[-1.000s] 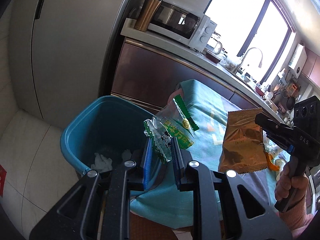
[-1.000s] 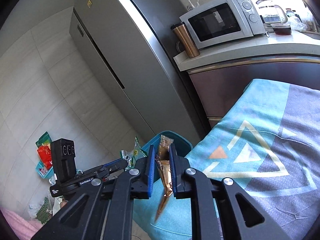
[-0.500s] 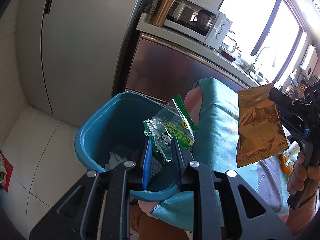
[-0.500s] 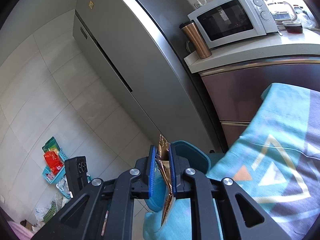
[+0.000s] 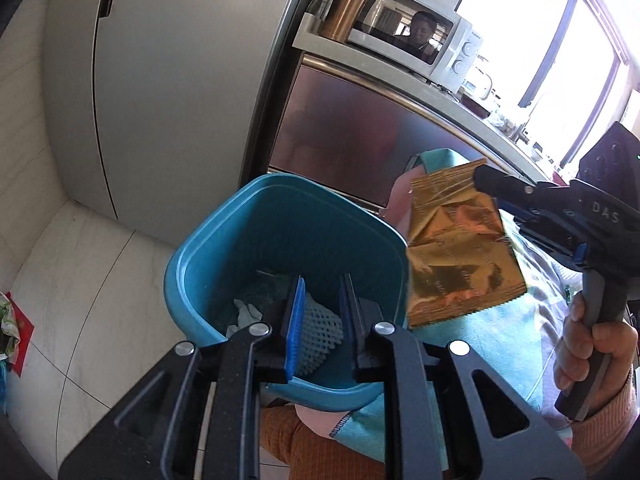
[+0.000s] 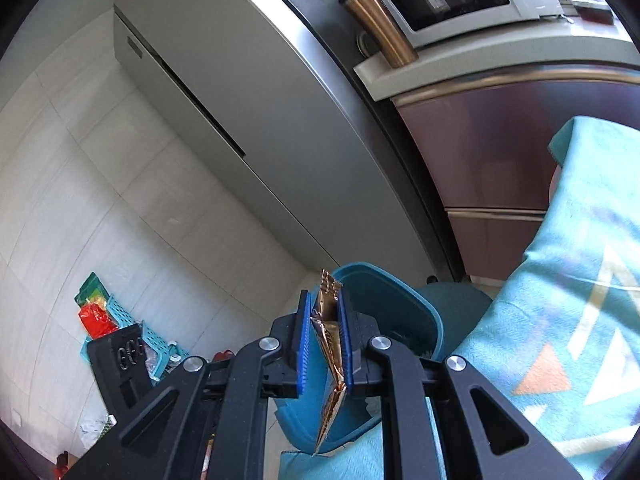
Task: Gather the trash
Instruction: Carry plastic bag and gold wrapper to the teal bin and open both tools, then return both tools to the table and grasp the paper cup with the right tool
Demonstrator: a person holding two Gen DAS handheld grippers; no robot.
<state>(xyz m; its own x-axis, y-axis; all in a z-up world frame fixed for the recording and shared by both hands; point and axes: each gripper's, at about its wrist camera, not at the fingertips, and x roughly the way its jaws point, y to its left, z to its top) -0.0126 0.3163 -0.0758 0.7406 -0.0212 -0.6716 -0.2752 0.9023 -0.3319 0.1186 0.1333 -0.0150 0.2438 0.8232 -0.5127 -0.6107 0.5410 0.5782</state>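
Gold foil wrapper [image 5: 460, 248] hangs from the right gripper [image 6: 324, 344], jaws clamped on its top seam; long axis near vertical, crinkled and glossy, serrated lower edge. It sits just beside the teal bin's [image 5: 192, 280] right rim, over the teal patterned cloth [image 6: 560, 320]. From the right wrist view only the wrapper's thin edge shows. Left gripper [image 5: 320, 320] is over the bin mouth, jaws slightly apart with nothing between the blue ribbed pads; they just closed a little. Bin is smooth plastic, rounded-square. Inside: white foam netting [image 5: 320, 332] and crumpled white tissue [image 5: 246, 314], partly hidden behind the left fingers. Bin bottom otherwise dark, hard to read. A hand [image 5: 592, 352] holds the right gripper's handle.
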